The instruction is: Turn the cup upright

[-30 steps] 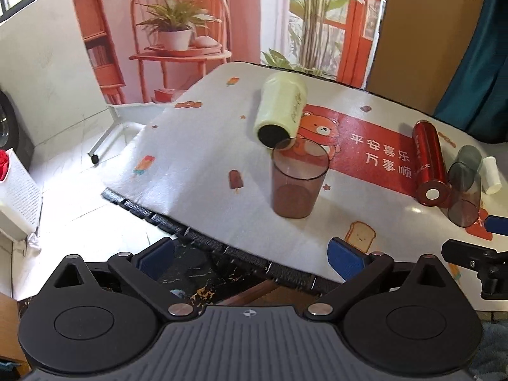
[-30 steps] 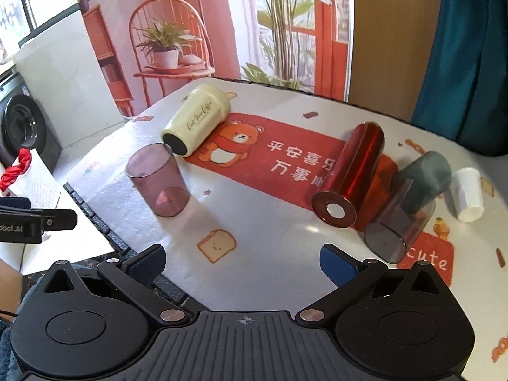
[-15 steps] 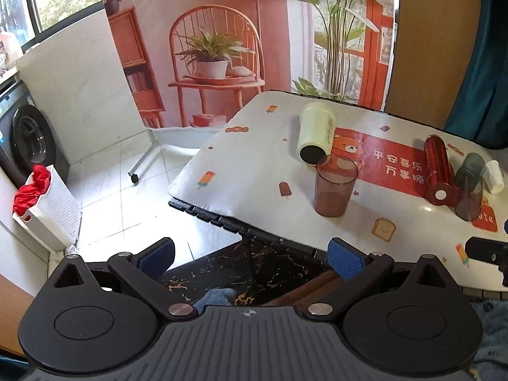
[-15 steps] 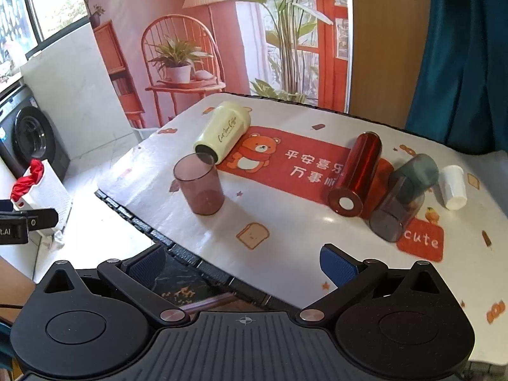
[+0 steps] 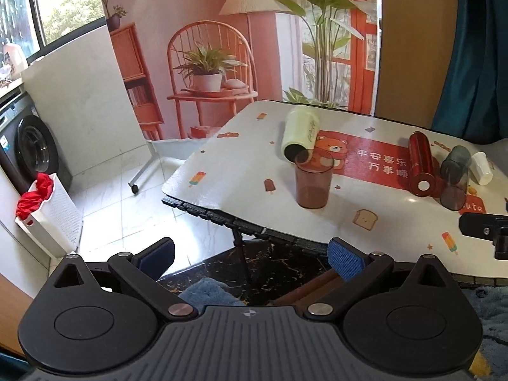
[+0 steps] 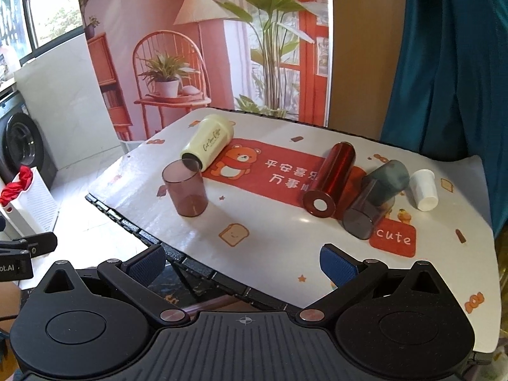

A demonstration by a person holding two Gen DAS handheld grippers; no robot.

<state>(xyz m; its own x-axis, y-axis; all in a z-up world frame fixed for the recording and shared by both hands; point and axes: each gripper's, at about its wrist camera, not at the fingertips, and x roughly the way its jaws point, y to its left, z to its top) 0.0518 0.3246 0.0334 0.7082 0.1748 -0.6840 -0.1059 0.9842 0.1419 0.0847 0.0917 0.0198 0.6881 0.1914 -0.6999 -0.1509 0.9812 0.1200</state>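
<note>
A brown see-through cup (image 5: 312, 184) (image 6: 187, 189) stands upright near the table's left front. A pale yellow cup (image 5: 300, 133) (image 6: 208, 147), a red metal bottle (image 5: 420, 163) (image 6: 331, 179), a grey see-through cup (image 5: 455, 173) (image 6: 374, 201) and a small white cup (image 5: 481, 168) (image 6: 424, 189) lie on their sides. My left gripper (image 5: 250, 254) is open and empty, off the table's front edge. My right gripper (image 6: 243, 262) is open and empty over the front edge.
The folding table (image 6: 285, 247) has a white cloth with a red bear mat (image 6: 273, 168). A white laundry basket (image 5: 47, 209) with red cloth stands on the floor at left, by a washing machine (image 5: 31, 149). The right gripper's tip (image 5: 482, 228) shows at the left view's right edge.
Both grippers have pulled back and up from the table, so the cups look smaller and farther. The brown cup stays upright. The cups have not moved.
</note>
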